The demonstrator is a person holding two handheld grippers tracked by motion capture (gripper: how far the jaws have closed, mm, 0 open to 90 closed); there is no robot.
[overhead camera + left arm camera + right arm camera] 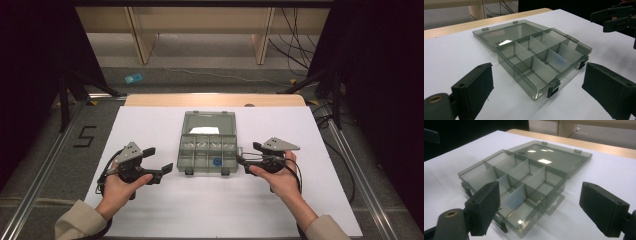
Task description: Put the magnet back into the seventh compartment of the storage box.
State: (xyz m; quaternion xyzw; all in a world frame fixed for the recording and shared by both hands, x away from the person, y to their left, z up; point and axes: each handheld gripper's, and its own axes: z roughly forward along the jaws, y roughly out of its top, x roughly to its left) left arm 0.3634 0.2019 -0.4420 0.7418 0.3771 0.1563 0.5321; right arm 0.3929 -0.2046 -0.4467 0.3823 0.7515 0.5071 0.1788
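A see-through grey box point(207, 150) sits in the middle of the white sheet point(150, 210) that covers the bench point(150, 100). Its lid point(209, 123) is flipped all the way back and lies flat on the far side. Inside, thin walls split the box into small pockets. One pocket near the front right holds a little blue thing point(217, 161) (it looks like a small ring, but it is too small to be sure).

The left hand-held gripper point(157, 164) waits just beside the left side of the box, not touching it. Its jaws are spread wide apart with nothing between them. The right hand-held gripper point(246, 157) is close to the right side of the box, near the front corner. In its own view its jaws are also wide apart and hold nothing, and the box lies just past them.

It looks like the two hands are getting ready to work on the box, one at each side, and no hold has been taken yet. A good guess for the next move is to bring a gripper in gently and close on something: the lid's edge to fold it shut, or the blue thing to lift it out. The other gripper may need to keep the box from sliding, since it is light plastic on smooth paper.
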